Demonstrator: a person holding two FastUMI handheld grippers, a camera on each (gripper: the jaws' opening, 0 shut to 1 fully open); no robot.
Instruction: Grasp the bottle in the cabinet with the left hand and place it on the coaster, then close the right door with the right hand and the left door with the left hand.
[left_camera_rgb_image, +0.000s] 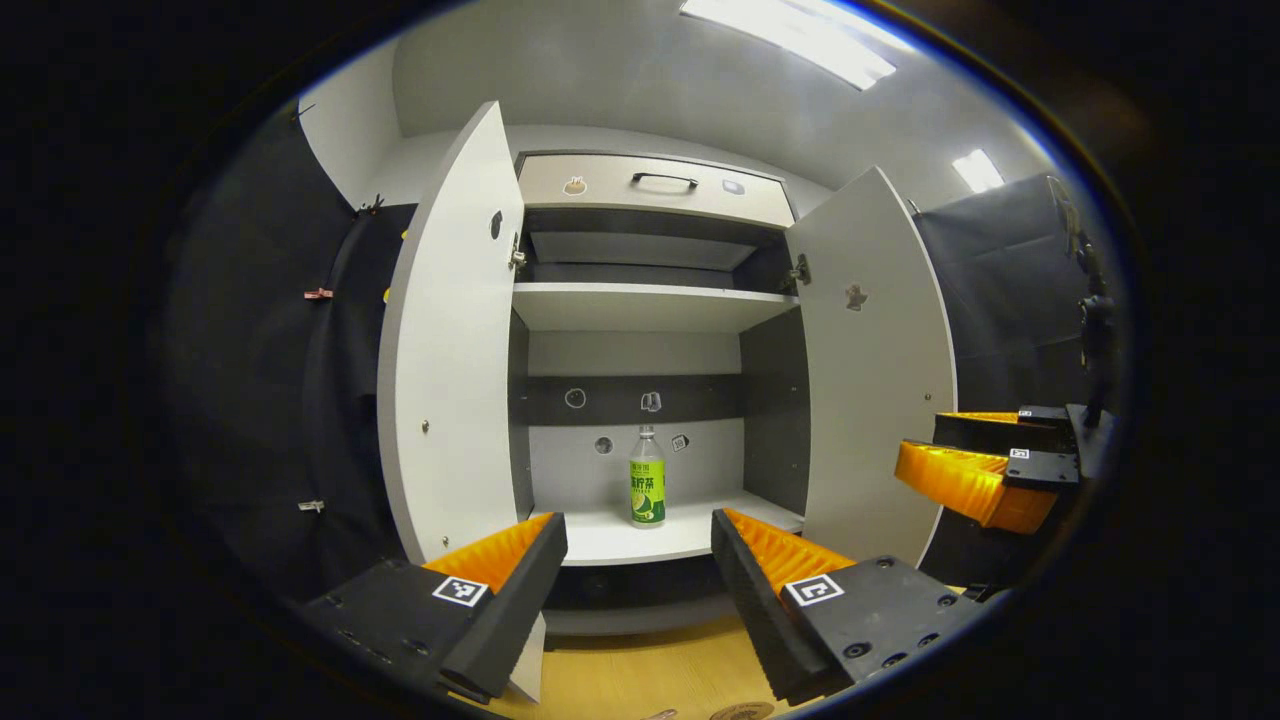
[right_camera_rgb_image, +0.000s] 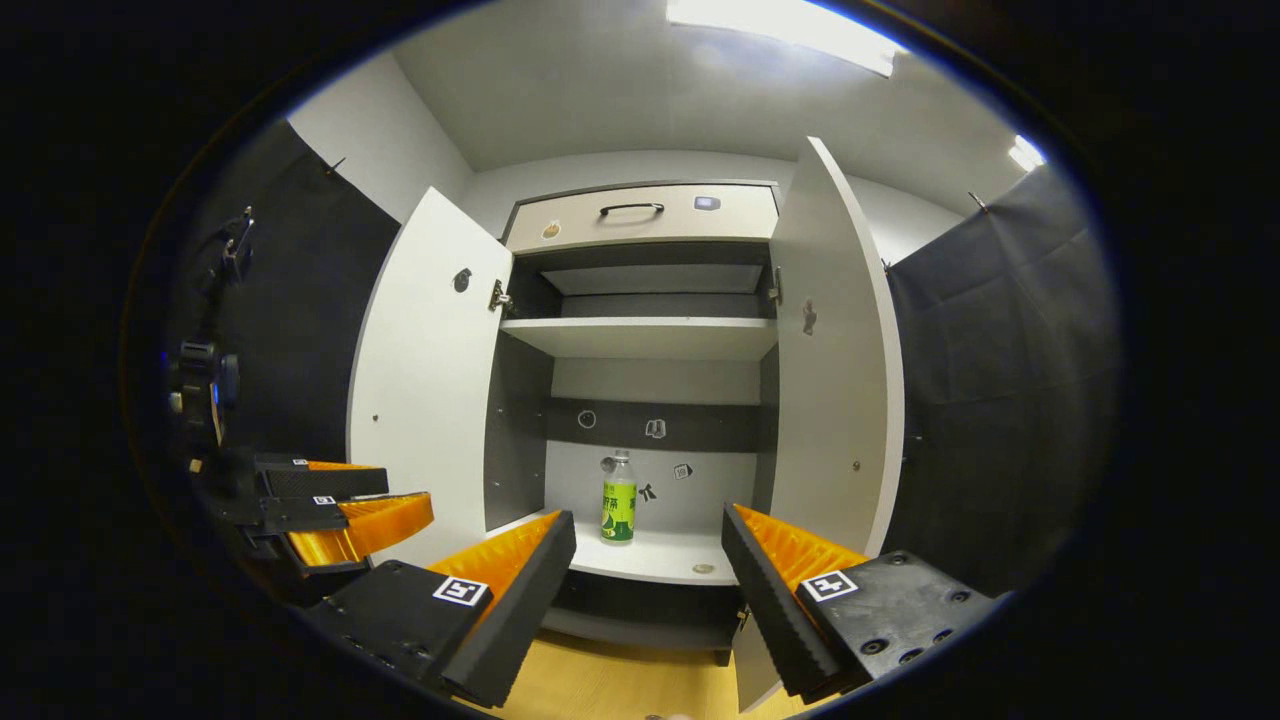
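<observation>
The bottle (left_camera_rgb_image: 647, 478) stands upright on the cabinet's lower shelf (left_camera_rgb_image: 690, 530), roughly midway between the side walls and well back from the shelf's front edge; in the right gripper view the same bottle (right_camera_rgb_image: 619, 498) sits a little left of centre on that shelf. It has a clear upper part and a green label. Both doors are swung wide: the left door (left_camera_rgb_image: 450, 340) and the right door (left_camera_rgb_image: 875, 370) stand out toward the viewer on either side of the opening. Above the bottle is an upper shelf (left_camera_rgb_image: 645, 303), and over that a drawer (left_camera_rgb_image: 650, 187) with a dark handle. The left gripper (left_camera_rgb_image: 638, 560) hovers in front of the cabinet, its fingers spread wide apart with nothing between them, framing the bottle from well short of it. The right gripper (right_camera_rgb_image: 648, 565) is likewise held in front of the opening with its fingers wide apart and empty; it also appears at the right edge of the left gripper view. A wooden worktop (left_camera_rgb_image: 640, 675) lies below the cabinet, and the edge of a round coaster (left_camera_rgb_image: 742, 711) shows at its near edge.
</observation>
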